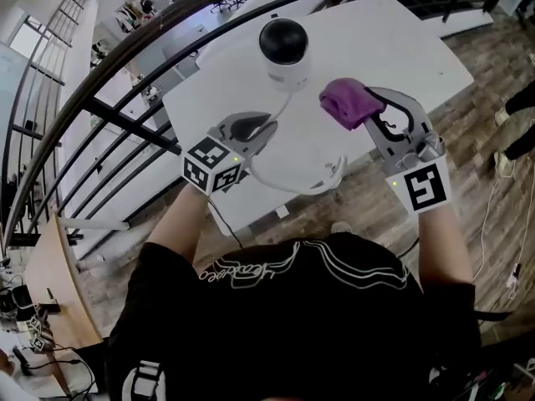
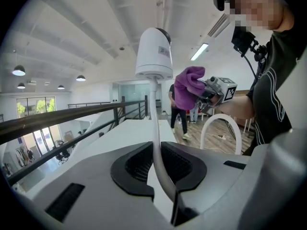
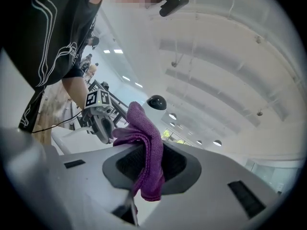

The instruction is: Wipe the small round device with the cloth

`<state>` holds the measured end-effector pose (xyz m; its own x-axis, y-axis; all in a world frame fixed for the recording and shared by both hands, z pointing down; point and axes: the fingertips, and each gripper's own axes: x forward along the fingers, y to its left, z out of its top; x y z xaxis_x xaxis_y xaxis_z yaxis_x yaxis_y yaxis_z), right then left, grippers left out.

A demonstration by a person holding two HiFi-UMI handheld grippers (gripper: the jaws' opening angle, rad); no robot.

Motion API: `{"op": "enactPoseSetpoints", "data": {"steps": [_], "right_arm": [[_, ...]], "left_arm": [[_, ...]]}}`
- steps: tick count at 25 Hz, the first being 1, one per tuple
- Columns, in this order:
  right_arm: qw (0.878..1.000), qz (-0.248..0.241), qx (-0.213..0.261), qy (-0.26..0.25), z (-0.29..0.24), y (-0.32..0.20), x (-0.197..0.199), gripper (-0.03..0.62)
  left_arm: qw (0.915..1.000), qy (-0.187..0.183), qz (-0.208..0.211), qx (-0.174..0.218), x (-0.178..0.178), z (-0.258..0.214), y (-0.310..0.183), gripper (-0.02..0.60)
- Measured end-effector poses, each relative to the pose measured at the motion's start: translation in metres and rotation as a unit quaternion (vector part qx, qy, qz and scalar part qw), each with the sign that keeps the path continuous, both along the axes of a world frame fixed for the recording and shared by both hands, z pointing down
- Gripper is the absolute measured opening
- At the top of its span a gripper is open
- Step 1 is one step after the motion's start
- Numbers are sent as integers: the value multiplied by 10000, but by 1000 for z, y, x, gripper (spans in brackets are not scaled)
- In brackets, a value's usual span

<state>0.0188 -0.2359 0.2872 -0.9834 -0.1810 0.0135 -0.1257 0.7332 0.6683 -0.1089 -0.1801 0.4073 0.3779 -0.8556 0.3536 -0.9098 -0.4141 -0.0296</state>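
Two grippers are raised over the white table [image 1: 401, 48], each with something between its fingers. The left gripper [image 1: 266, 126] has its fingers [image 2: 132, 166] drawn in close, the dark pads pinching a thin white cable [image 2: 154, 128]. That cable rises straight out of the grip to the base of the small round device [image 2: 154, 51]. Behind the grip it curls away in a loose loop toward the person's body. The device is a white housing with a black dome, and it sits just beyond the left fingertips. From the head view it is over the middle of the table; whether it rests on the surface or is carried by the cable I cannot tell. The right gripper [image 1: 378, 107] has its fingers [image 3: 122, 164] closed on the purple cloth [image 3: 146, 147]. The cloth is bunched, with one fold standing above the pads and a tail hanging below them. It is held near the device's side, with a narrow gap between them in the head view. A dark metal railing [image 1: 109, 111] runs along the table's far edge.
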Motion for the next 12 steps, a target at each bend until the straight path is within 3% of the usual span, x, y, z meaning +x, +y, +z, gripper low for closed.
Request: {"op": "enactPoseSetpoints", "data": {"steps": [12], "right_arm": [[9922,-1072,-192,-601,-42,-69,-31,72]], "left_arm": [[9978,-570,-237,-248,10,-4,-7,58]]}}
